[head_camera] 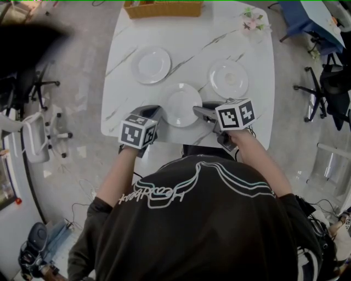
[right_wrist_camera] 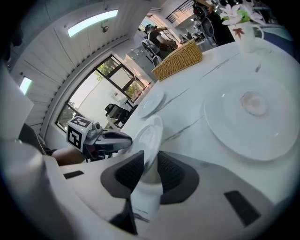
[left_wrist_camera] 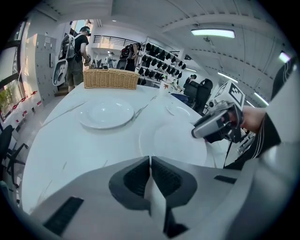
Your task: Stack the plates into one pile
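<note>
At the near edge of the white marble table (head_camera: 126,104), the round white ceramic plate (head_camera: 181,104) is pinched by its right rim in the right gripper (head_camera: 198,111)!
The left gripper (head_camera: 151,112) sits just beside that plate's left rim, jaws clenched together on nothing. Farther back lie a far-left white plate (head_camera: 151,65) and a far-right white plate (head_camera: 228,78), well apart. A woven wicker basket (head_camera: 163,8) stands at the far edge.

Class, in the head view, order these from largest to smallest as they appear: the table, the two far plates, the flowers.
1. Table, by far the largest.
2. Left far plate and right far plate: they look about alike, so no ranking.
3. Flowers, smallest.
</note>
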A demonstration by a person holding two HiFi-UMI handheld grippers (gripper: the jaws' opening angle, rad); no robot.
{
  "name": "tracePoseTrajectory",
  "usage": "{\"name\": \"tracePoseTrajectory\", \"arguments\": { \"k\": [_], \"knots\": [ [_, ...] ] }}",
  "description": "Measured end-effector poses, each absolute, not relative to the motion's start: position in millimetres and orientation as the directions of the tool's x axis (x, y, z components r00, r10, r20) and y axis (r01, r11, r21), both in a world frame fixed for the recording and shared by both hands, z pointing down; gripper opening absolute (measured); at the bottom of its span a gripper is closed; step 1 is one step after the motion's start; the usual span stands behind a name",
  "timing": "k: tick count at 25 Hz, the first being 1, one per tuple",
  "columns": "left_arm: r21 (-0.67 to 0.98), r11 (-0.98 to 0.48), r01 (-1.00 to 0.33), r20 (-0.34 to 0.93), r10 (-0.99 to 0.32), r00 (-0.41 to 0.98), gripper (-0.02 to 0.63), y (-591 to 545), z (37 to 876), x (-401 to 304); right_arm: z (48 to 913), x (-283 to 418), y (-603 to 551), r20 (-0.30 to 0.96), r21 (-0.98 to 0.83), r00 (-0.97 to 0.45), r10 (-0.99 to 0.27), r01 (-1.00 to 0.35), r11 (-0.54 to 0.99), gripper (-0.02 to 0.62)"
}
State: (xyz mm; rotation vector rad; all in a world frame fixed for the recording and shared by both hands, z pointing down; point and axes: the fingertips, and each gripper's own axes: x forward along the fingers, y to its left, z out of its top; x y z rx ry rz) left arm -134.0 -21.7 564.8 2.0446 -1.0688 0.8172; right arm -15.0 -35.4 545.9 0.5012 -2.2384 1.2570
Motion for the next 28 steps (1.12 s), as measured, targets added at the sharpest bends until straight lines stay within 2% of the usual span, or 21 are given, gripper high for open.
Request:
{"name": "tracePoseTrajectory", "arguments": {
  "k": [15,22,28],
  "knots": [
    [0.279,-0.416,-0.866,0.774,-0.436,0.459,0.034,-21,560,-136,531,-18,-50,0.49,-0.802,-0.867,-0.093,-0.49,0.341,0.037],
    [0.278,-0.393,-0.876,0.762,-0.465,0.45,0.034,-28,548,-144,522,-12,-56,0.485,-0.792,-0.867,-0.114,-0.49,0.363,0.035],
    [0.272,-0.397,-0.876,0.742,-0.493,0.454,0.034,-41,532,-141,508,11,-72,0.461,-0.799,-0.868,-0.181,-0.496,0.341,0.035]
  ]
}}
